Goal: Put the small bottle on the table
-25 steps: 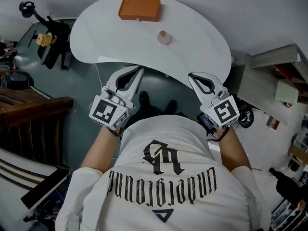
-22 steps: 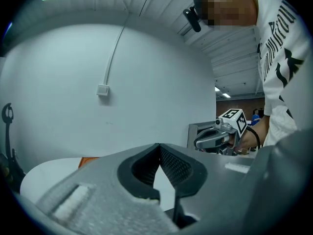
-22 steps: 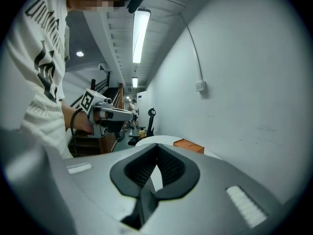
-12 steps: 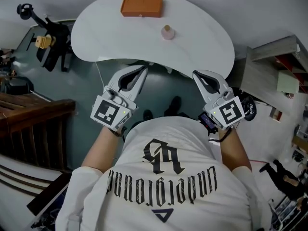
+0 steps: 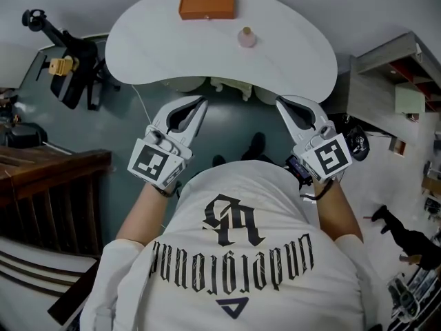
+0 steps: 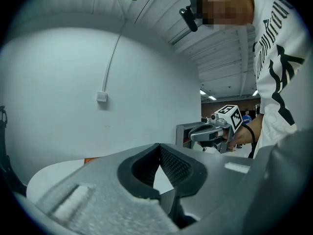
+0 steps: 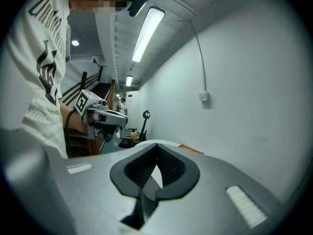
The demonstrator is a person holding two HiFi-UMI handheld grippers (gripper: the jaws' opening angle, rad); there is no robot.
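The small pink bottle stands upright on the white curved table, right of an orange box. My left gripper and right gripper hover side by side in front of the table's near edge, over the floor, well short of the bottle. Both are shut with nothing between the fingers. In the left gripper view the shut left gripper points at the wall, with the right gripper beside it. The right gripper view shows the shut right gripper and the left gripper.
A dark stand with a yellow part sits on the floor at the left. Wooden railings run along the lower left. A grey shelf unit stands at the right. My shoes show below the table edge.
The table, bottle and box have slid upward and slightly right in the head view. Both grippers stay shut and have barely moved.
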